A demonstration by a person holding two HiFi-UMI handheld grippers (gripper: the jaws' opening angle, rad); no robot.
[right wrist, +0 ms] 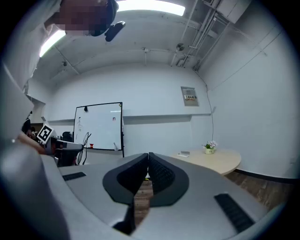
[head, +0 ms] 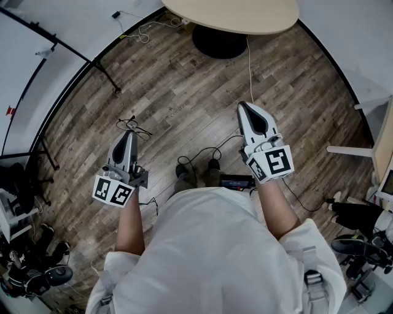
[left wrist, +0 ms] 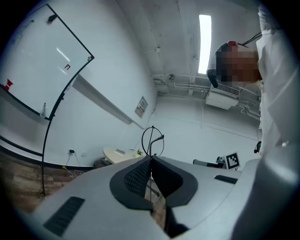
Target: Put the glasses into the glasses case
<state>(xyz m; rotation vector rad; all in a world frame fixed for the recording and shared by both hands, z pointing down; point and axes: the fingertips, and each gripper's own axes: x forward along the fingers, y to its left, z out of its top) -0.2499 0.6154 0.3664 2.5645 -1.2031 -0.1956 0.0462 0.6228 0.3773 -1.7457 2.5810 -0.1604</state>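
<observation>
Left: grey two-jaw left gripper (head: 127,133) with marker cube, held over the brown wood-plank floor (head: 184,86); jaws pressed together on thin black wire-rimmed glasses (left wrist: 151,140), one round rim and a temple standing out past the jaw tips. Right: matching right gripper (head: 243,106), jaws pressed together with nothing between. Far right: round pale wooden counter (right wrist: 211,160), well apart from both grippers.

Head view: camera on your head, facing steeply down, wood floor (head: 184,92) well below. Gripper views: each sits low, close behind own jaws, facing outward across room. All three share round table (head: 233,15) (left wrist: 117,153) (right wrist: 211,159).
</observation>
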